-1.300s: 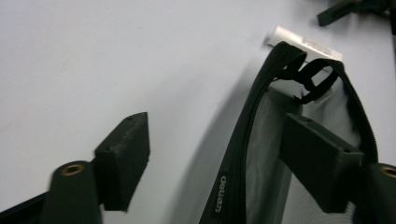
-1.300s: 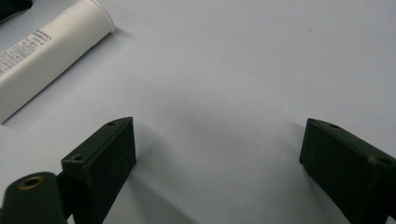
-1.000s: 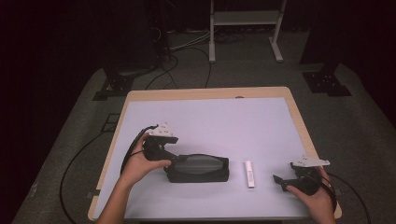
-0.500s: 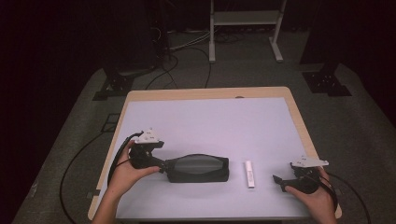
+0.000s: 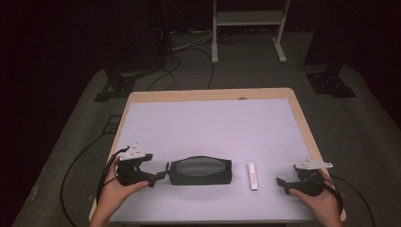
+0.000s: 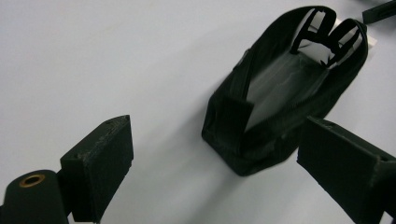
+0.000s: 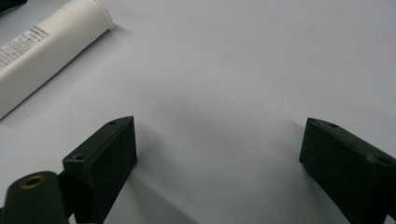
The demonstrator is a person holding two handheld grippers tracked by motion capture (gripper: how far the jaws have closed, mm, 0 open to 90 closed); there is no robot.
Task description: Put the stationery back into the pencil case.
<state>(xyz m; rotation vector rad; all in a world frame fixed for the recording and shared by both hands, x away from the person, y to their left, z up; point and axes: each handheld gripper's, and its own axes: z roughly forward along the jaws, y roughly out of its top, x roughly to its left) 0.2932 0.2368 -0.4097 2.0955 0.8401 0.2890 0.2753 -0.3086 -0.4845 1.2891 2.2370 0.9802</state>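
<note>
A black zip pouch (image 5: 200, 170) with a grey mesh face lies on the white mat near the front edge; in the left gripper view the pouch (image 6: 280, 88) reaches away from the jaws. My left gripper (image 5: 161, 176) sits just left of the pouch's end. Its jaws have just been opening and now stand wide, and the left gripper (image 6: 217, 128) grips nothing. A white tube (image 5: 253, 176) lies right of the pouch. My right gripper (image 5: 282, 183) rests open on the mat right of the white tube (image 7: 46, 37), and the right gripper (image 7: 219, 123) has bare mat between its jaws.
The white mat (image 5: 213, 123) covers a wooden table (image 5: 208, 93). Cables (image 5: 80, 165) trail off the table's left side. A metal stand (image 5: 246, 19) and more cables are on the dark floor beyond the table.
My left hand has drawn its gripper left and toward the front edge, away from the pouch's left end. The pouch, the tube and the right gripper have not moved.
</note>
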